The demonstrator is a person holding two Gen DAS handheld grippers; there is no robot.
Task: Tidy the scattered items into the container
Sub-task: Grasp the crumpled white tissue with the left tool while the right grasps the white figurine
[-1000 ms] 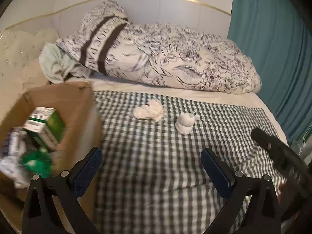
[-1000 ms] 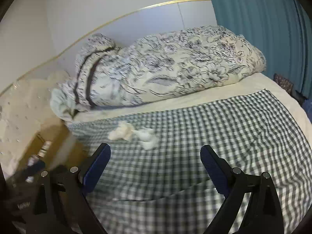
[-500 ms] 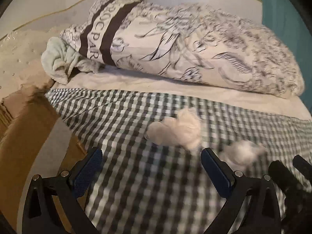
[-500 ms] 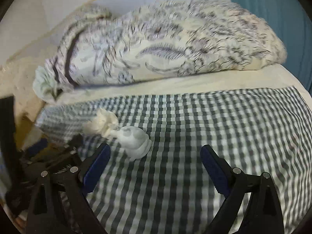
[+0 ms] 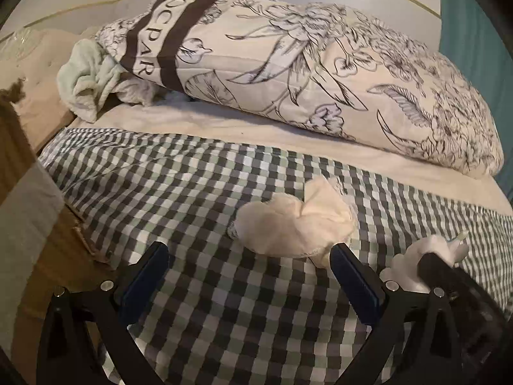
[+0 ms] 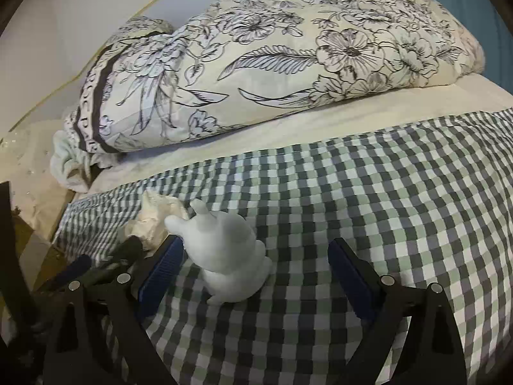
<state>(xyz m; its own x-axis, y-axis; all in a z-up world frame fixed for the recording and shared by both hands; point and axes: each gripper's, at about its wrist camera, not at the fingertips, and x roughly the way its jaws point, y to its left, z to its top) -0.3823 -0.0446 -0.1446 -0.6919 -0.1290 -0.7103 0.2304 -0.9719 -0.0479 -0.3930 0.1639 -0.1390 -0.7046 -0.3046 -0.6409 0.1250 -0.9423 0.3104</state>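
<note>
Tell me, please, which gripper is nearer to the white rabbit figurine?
Right. The right gripper is open around the rabbit figurine, which sits close to its left finger. The left gripper is open beside it, in front of the crumpled tissue.

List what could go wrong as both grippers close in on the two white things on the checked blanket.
1. The left gripper and right gripper are crowded close together; they may bump when closing.
2. The white rabbit figure sits nearer the right gripper's left finger, so an off-centre squeeze might tip it on the soft checked blanket.
3. The crumpled tissue lies just beyond the left gripper's open fingers; closing now would likely catch only its edge.
</note>
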